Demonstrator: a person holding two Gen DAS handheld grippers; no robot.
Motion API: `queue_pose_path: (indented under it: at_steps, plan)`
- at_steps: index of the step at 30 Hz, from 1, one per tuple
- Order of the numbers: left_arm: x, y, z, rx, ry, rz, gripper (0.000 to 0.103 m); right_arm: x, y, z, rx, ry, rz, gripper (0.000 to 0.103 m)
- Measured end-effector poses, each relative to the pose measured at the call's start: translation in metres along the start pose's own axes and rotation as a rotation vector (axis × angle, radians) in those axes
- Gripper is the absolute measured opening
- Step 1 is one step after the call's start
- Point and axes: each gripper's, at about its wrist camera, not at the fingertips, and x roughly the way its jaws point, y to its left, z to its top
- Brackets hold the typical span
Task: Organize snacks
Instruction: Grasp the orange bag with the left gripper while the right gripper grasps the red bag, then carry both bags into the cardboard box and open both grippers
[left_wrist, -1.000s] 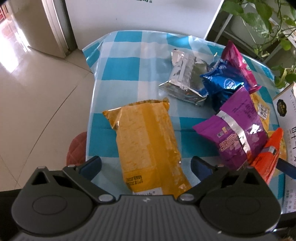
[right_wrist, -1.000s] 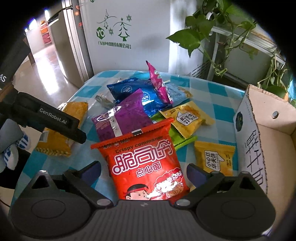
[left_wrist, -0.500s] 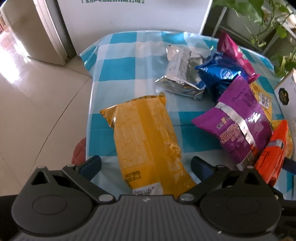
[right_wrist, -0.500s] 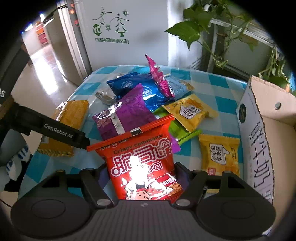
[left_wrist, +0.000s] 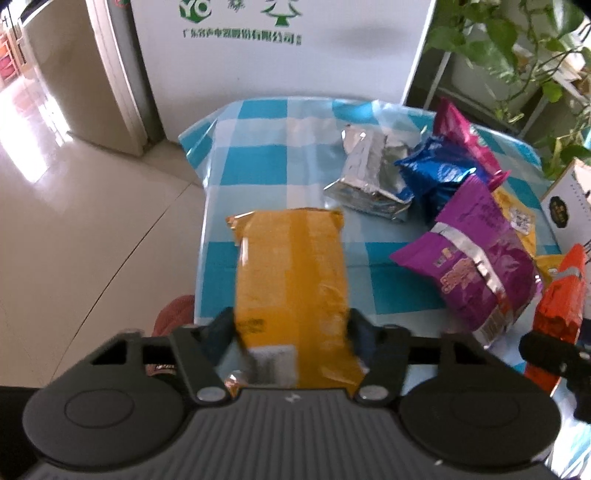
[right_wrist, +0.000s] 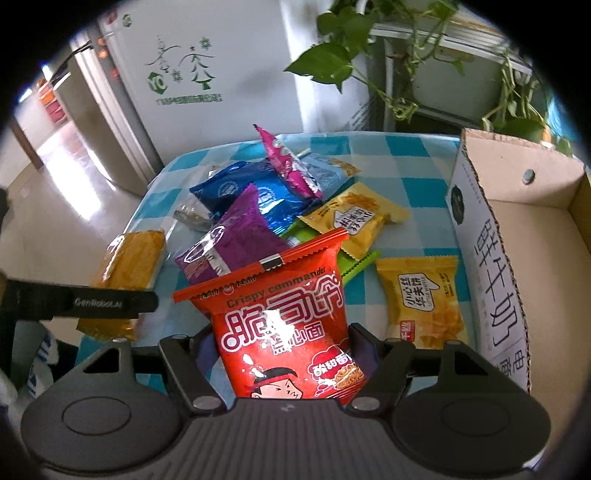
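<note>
A long yellow packet (left_wrist: 291, 258) lies at the left side of the blue-checked table (left_wrist: 258, 166). My left gripper (left_wrist: 290, 325) is closing, and both of its fingers press the packet's near end. In the right wrist view a red noodle-snack packet (right_wrist: 280, 306) stands tilted up between the fingers of my right gripper (right_wrist: 277, 343), which is shut on its lower half. An open cardboard box (right_wrist: 491, 266) stands at the right, with nothing visible inside it. The same yellow packet (right_wrist: 129, 262) shows at the left of that view, with part of the left tool in front of it.
A purple bag (left_wrist: 476, 273), a blue bag (left_wrist: 436, 173), a pink bag (left_wrist: 465, 136) and a silver pack (left_wrist: 369, 177) are piled mid-table. Two yellow wafer packs (right_wrist: 424, 299) (right_wrist: 354, 218) and a green pack (right_wrist: 354, 264) lie near the box. The table's left edge drops to tiled floor. Plants (right_wrist: 369, 55) hang behind.
The left jaws went from wide open around the yellow packet to pressing its sides. The right jaws closed on the red packet, which now stands tilted up.
</note>
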Motion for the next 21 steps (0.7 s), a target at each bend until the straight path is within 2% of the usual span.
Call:
queue_pose_path:
  at_steps: [6, 13, 21]
  plan:
    - [-0.005, 0.004, -0.005, -0.027, -0.016, -0.033, 0.054, -0.004, -0.006, 0.000, 0.048, 0.007, 0.009, 0.077]
    - [-0.013, 0.007, -0.017, -0.045, -0.025, -0.033, 0.053, -0.008, -0.002, -0.001, 0.041, 0.009, 0.016, 0.077]
    - [-0.027, 0.004, -0.024, -0.065, -0.039, -0.069, 0.053, -0.025, 0.001, 0.004, 0.042, -0.036, 0.034, 0.077]
